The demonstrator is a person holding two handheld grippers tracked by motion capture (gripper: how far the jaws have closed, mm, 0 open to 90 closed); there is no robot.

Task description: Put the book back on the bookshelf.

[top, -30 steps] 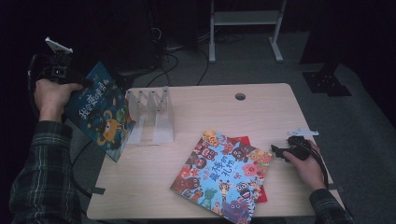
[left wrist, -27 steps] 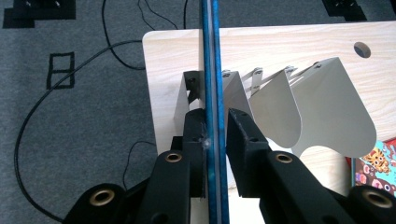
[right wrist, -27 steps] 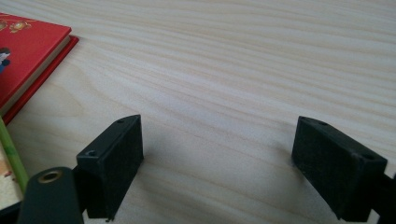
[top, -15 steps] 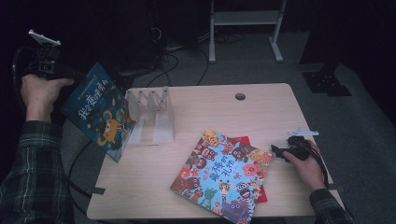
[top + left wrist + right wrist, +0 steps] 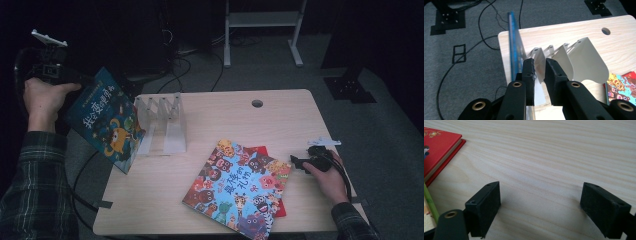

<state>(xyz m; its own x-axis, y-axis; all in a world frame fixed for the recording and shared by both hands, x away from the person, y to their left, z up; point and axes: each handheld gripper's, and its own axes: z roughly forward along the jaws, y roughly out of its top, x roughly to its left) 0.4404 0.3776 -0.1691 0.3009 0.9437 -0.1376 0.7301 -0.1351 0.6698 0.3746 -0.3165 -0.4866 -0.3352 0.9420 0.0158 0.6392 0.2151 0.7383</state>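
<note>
- Off the desk's point(image 5: 150, 200) far-left corner, my left hand-held gripper point(image 5: 75, 78) grasps the blue picture book point(image 5: 106, 120) beside the white book rack point(image 5: 162, 122).
- My right hand-held gripper point(image 5: 296, 161) rests released, near the colourful book point(image 5: 237, 187).

The left claw point(image 5: 75, 79) is hanging raised off the desk's point(image 5: 280, 120) left edge, jaws nearly closed, forearm angling upward. The right claw point(image 5: 296, 162) is resting low, jaws spread wide, hand curled around it.
</note>
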